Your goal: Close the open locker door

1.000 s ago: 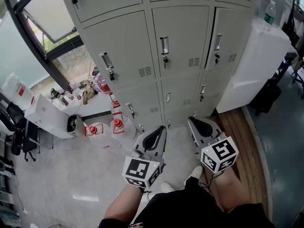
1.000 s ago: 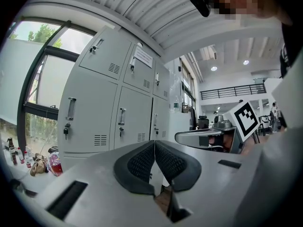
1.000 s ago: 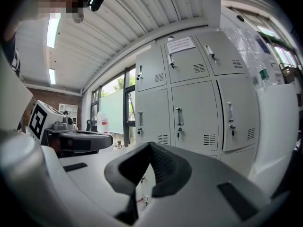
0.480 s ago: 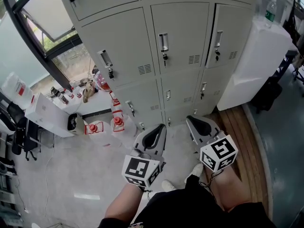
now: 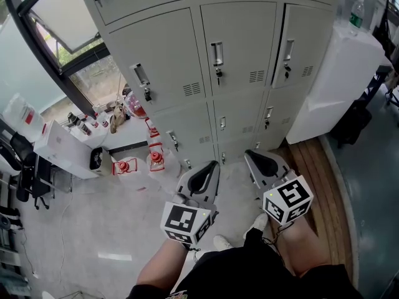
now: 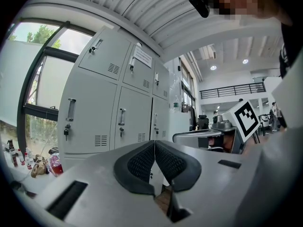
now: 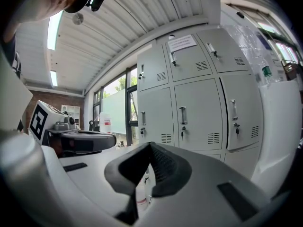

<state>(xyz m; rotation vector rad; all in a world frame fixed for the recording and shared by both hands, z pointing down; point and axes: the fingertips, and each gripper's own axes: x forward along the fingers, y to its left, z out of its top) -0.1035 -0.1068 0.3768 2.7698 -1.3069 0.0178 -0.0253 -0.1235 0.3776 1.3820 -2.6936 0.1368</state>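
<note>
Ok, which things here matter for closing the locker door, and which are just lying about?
Job: the ajar locker door, middle row, right column; left hand-held gripper and right hand-held gripper, both shut, empty.
Lying about: red-capped jugs on the floor, white box, water bottle on the white cabinet, office chair.

We are in a locker corner of an office-like hall. A bank of grey steel lockers (image 5: 237, 73) with keys and vent slots fills twelve o'clock. A tall window (image 5: 59, 27) stands at ten and a black chair (image 5: 25, 167) at nine. Toward three o'clock we see a mezzanine railing (image 6: 232, 90) and ceiling lights (image 6: 213, 67).
</note>
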